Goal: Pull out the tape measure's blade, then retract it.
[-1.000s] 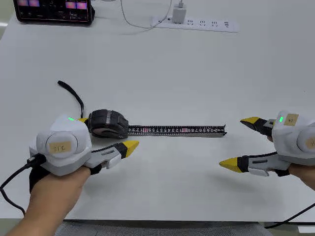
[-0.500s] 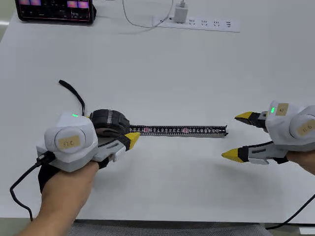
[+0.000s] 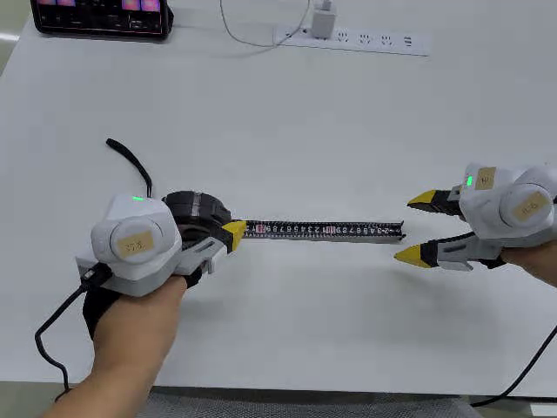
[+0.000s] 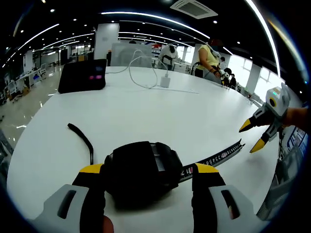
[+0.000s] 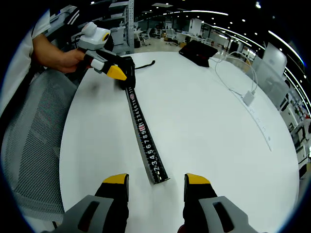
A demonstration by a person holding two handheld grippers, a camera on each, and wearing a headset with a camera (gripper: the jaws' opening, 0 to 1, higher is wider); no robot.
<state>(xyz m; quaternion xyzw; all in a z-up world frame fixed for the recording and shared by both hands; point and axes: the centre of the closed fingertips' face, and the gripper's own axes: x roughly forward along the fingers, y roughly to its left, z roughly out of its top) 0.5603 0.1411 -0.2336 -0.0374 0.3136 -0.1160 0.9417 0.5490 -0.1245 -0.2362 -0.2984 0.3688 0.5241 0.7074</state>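
Note:
A black tape measure case (image 3: 196, 218) lies on the white table (image 3: 287, 131), its blade (image 3: 322, 231) drawn out to the right. My left gripper (image 3: 209, 218) straddles the case (image 4: 141, 170) with its jaws drawn in against both sides. The blade's end hook (image 3: 400, 232) lies just short of my right gripper (image 3: 416, 226), which stands open. In the right gripper view the blade end (image 5: 159, 177) sits between the two yellow fingertips (image 5: 116, 179) without touching them, and the left gripper (image 5: 114, 70) shows far off on the case (image 5: 127, 68). The right gripper (image 4: 252, 136) also appears in the left gripper view.
The case's black wrist strap (image 3: 130, 161) trails to the far left. A white power strip (image 3: 352, 39) with a charger and cable, and a dark screen (image 3: 100, 17), lie at the far edge. A mesh chair (image 5: 34, 145) stands by the near table edge.
My left gripper has moved in over the case and its jaws have narrowed around it. The right gripper has come left to the blade's end and narrowed a little.

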